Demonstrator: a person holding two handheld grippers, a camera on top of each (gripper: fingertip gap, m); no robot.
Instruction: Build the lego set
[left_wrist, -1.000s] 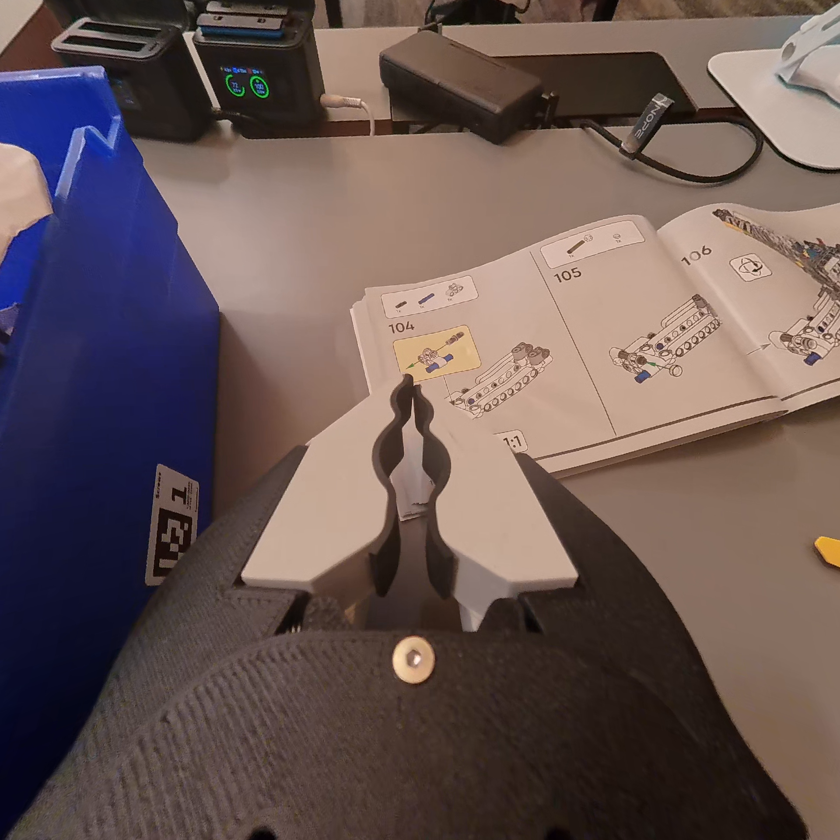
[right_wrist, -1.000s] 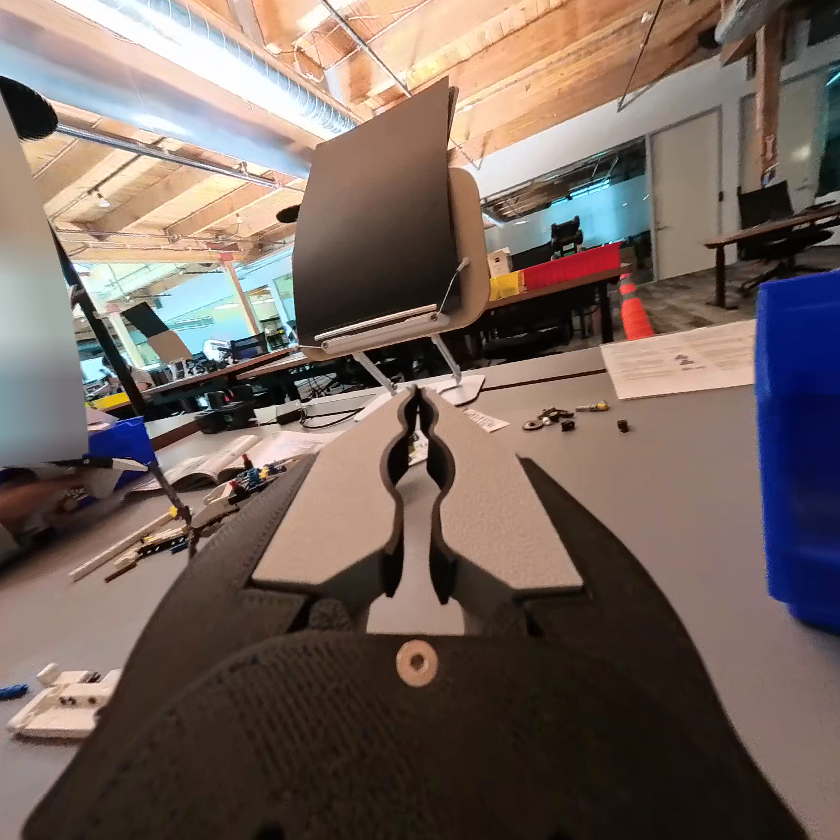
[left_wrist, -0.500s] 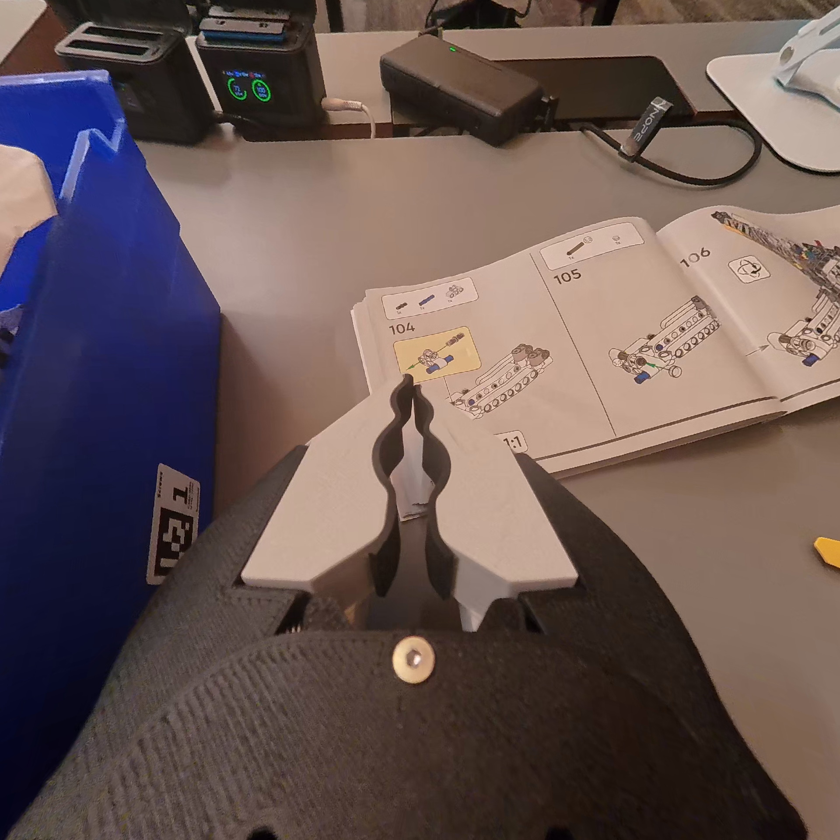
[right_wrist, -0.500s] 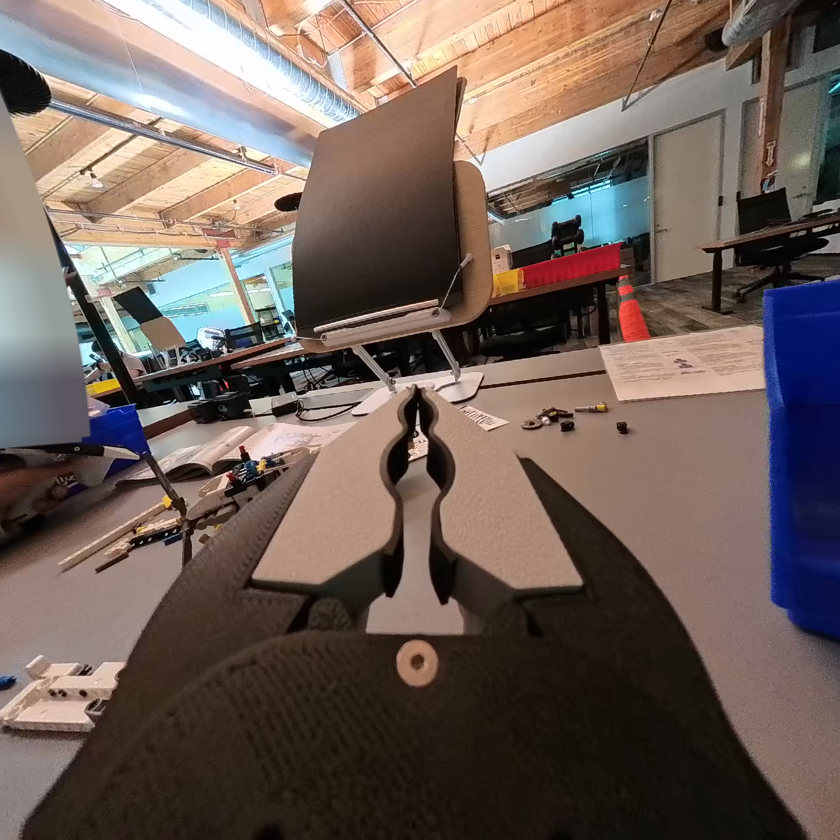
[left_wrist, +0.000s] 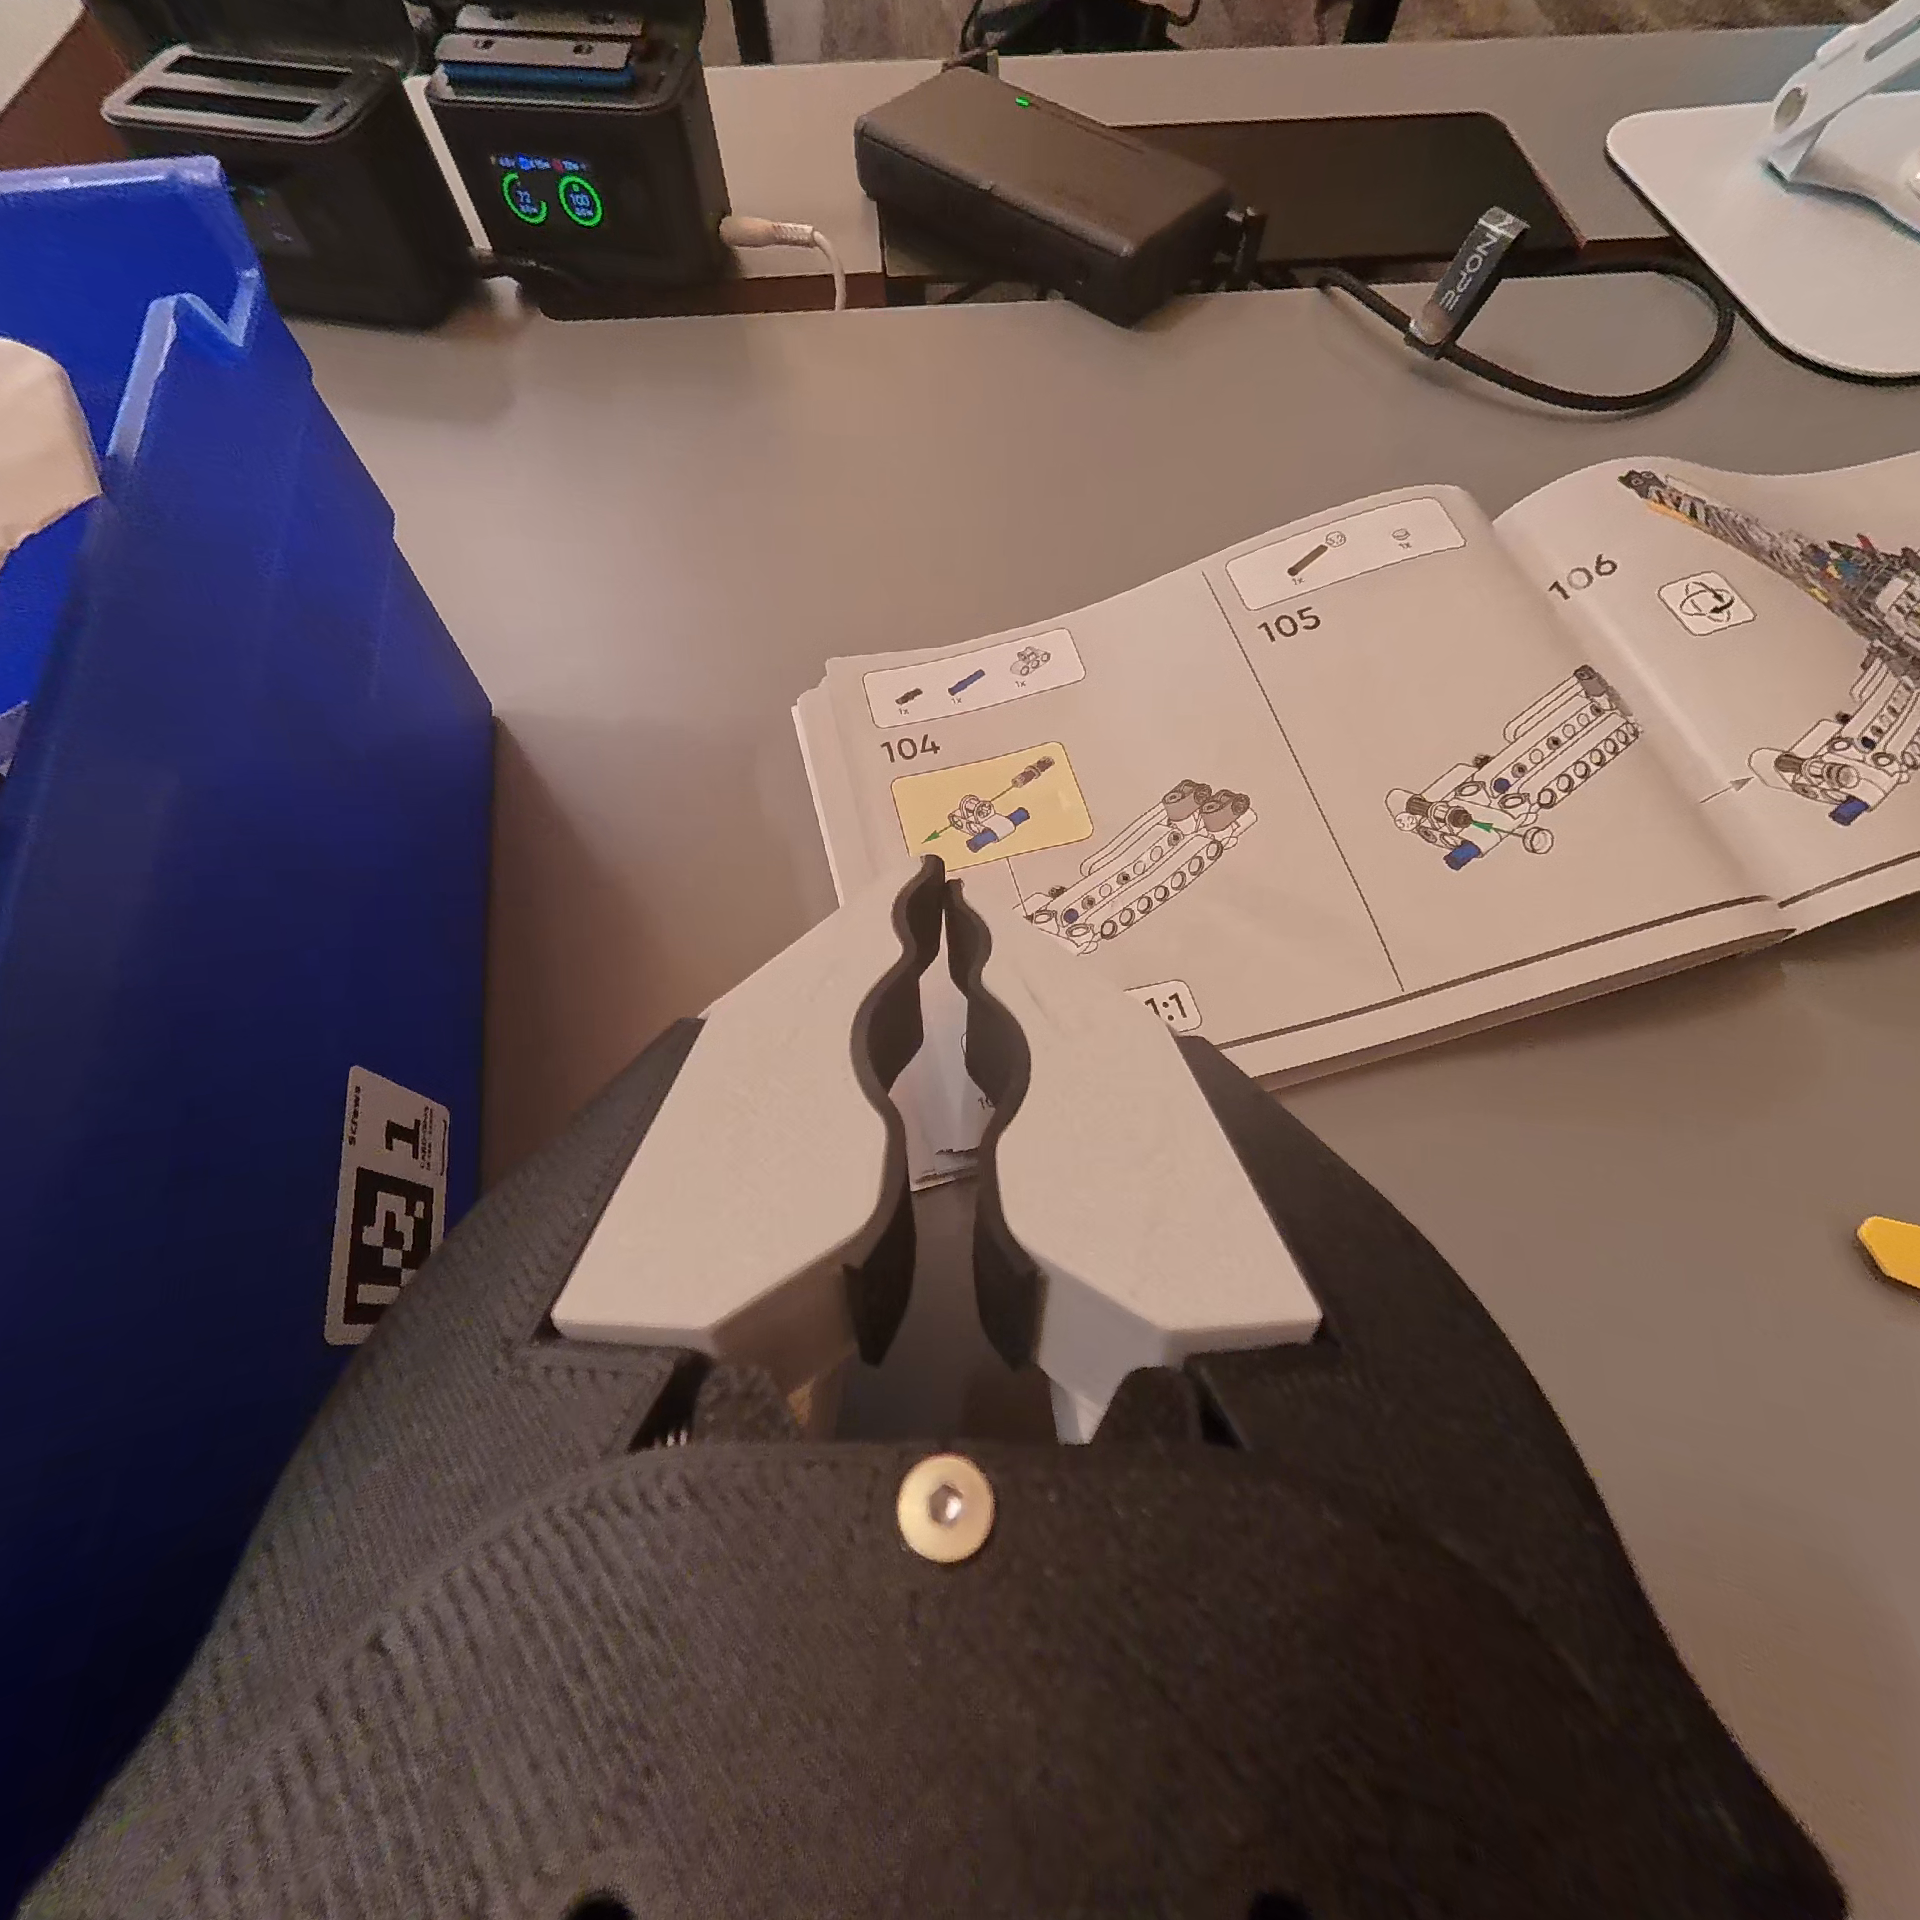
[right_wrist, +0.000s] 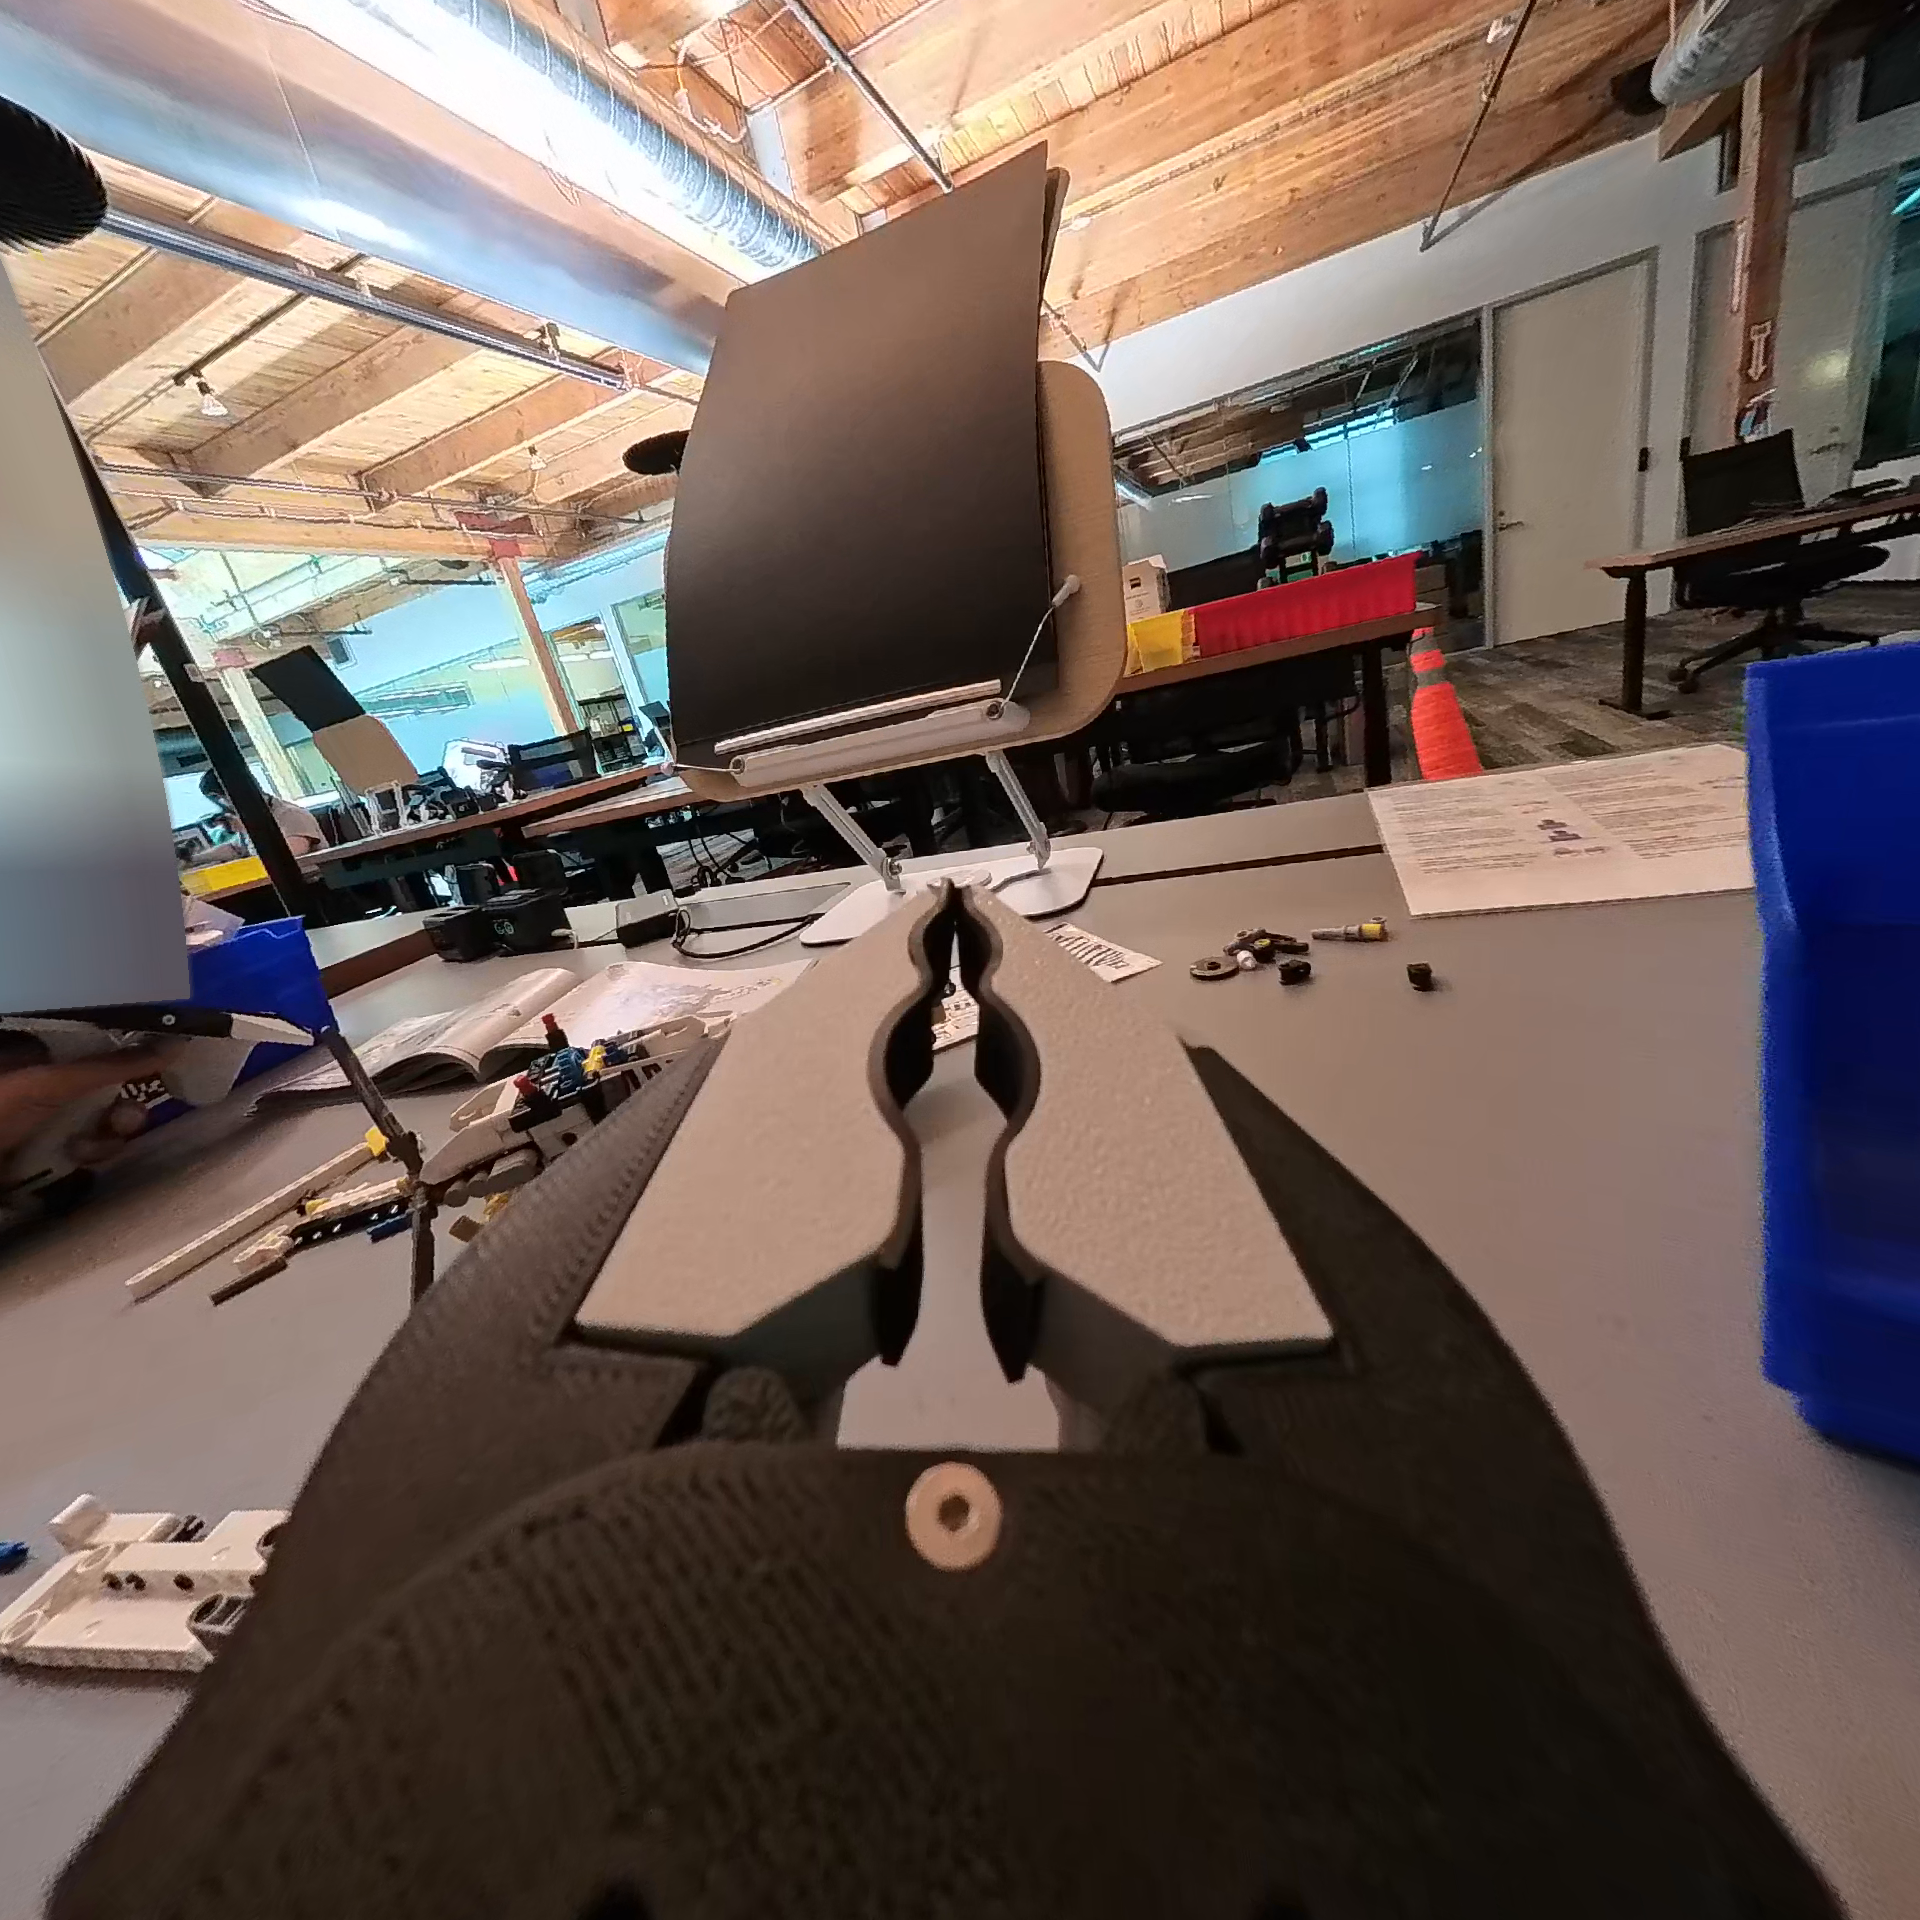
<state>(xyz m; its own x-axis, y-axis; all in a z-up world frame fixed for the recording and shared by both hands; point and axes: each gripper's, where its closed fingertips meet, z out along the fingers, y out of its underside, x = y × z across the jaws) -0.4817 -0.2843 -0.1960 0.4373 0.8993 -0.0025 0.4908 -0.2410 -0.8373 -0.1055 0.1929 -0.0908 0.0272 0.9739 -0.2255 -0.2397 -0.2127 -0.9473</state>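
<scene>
My left gripper (left_wrist: 941, 883) is shut and empty, hovering over the near left corner of the open instruction booklet (left_wrist: 1351, 769) on the grey table. My right gripper (right_wrist: 954, 902) is shut and empty, held low over the table. In the right wrist view a partly built lego model (right_wrist: 551, 1101) with rotor blades lies at left in front of the booklet (right_wrist: 488, 1023). A white beam assembly (right_wrist: 135, 1579) lies at the near left. Several small loose parts (right_wrist: 1288, 951) lie at the far right.
A blue bin (left_wrist: 208, 831) stands close on the left of my left gripper; another blue bin (right_wrist: 1839, 1039) stands at right of my right gripper. Chargers (left_wrist: 582, 177), a power brick (left_wrist: 1039, 187) and cable lie at the back. A tablet stand (right_wrist: 883, 582) and a paper sheet (right_wrist: 1558, 831) are beyond. A yellow piece (left_wrist: 1891, 1247) lies at the right edge. About 60 cm separates my left fingertips from my right. My left tips are about 45 cm from the white beam assembly (right_wrist: 135, 1579), my right tips only 25 cm.
The right wrist view has shifted slightly to the left and down, so the model and white assembly sit further right in it. The left gripper has barely moved. Both stay shut.
</scene>
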